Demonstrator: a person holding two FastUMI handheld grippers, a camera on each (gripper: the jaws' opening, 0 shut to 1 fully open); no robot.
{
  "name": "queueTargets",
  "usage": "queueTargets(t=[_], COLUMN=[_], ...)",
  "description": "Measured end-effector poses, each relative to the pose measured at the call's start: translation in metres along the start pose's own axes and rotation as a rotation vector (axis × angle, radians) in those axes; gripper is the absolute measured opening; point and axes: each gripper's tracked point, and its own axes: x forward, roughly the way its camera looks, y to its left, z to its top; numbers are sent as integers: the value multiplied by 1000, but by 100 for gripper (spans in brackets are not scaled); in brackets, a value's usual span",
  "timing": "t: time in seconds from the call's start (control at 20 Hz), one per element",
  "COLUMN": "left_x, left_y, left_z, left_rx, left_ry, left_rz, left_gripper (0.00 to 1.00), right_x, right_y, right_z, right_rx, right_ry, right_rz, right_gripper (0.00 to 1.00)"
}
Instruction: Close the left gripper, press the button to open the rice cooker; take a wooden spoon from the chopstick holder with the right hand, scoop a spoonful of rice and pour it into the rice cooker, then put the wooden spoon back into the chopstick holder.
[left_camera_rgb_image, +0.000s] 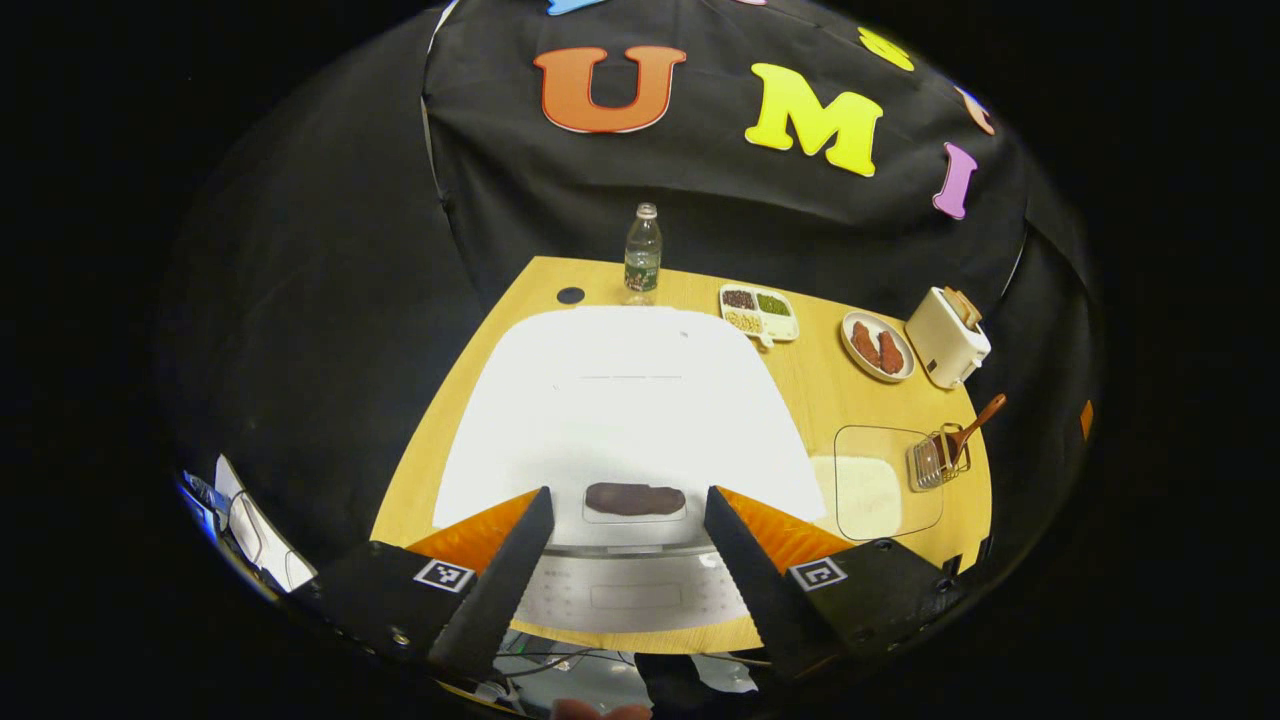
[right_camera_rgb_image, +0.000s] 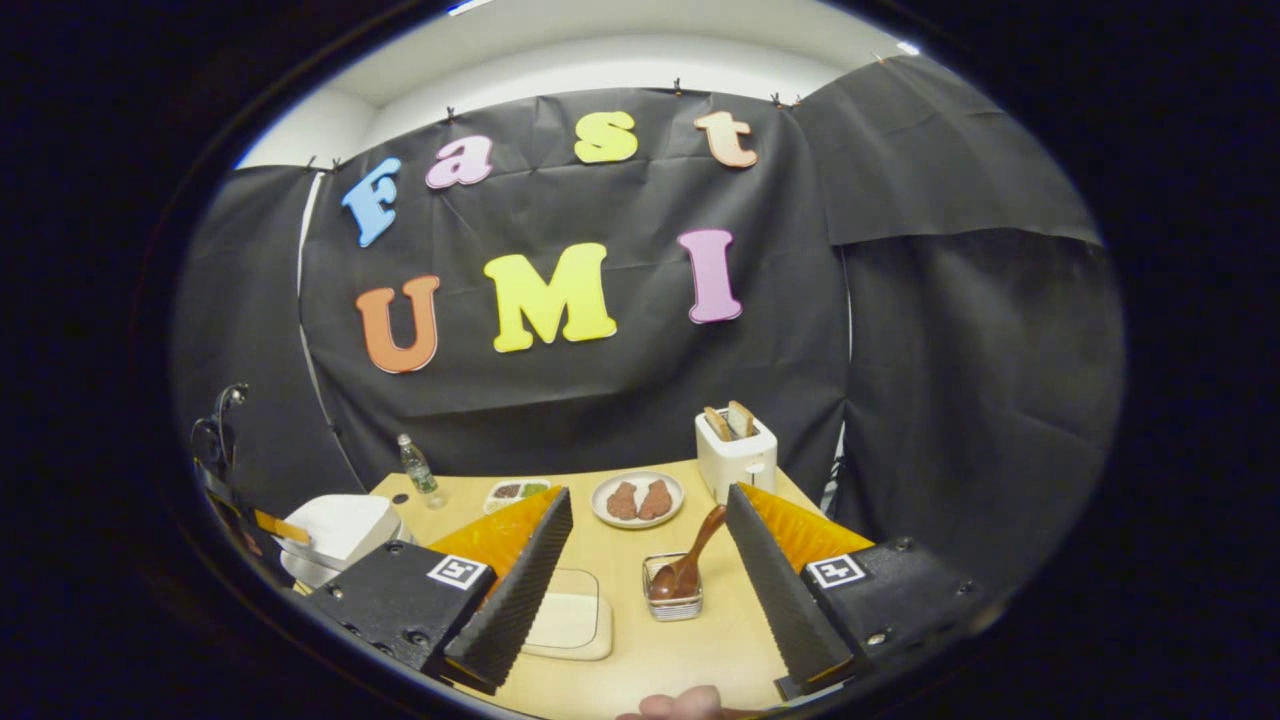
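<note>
My left gripper (left_camera_rgb_image: 625, 555) has its fingers wide, with the rice cooker (left_camera_rgb_image: 620, 410) button (left_camera_rgb_image: 634, 499) probably just ahead, between them

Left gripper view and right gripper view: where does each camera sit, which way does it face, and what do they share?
Left gripper view: rides the left gripper, above the closed white rice cooker, looking down across its lid; jaws open, a fingertip at the bottom edge.
Right gripper view: rides the right gripper, low over the table, facing the wooden spoon in the chopstick holder; jaws open, hand at bottom.
Shared: cooker, spoon, holder, toaster, water bottle.
</note>
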Motion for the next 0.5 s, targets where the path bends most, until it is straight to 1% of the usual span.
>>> queueTargets(t=[0.15,0.2,0.25,0.35,0.4,0.45,0.5], left_x=[8,8,8,9,10,8,10], left_y=[-2,2,3,3,4,4,4], left_z=[-20,-23,-25,-30,-31,-30,-30], left_rx=[-29,-29,-20,11,25,36,31], left_ry=[52,59,68,83,87,82,77], left_rz=[-14,-5,2,11,19,20,17], left_gripper=[98,98,98,98,100,98,98], right_x=[1,3,4,7,8,10,11], right_y=[8,9,9,12,14,15,17], right_z=[6,6,5,4,2,2,0], right_rx=[12,14,14,13,15,18,22], right_ry=[-15,-18,-18,-15,-12,-11,-11], right_rz=[21,26,29,39,44,49,54], right_gripper=[100,96,100,100,100,100,100])
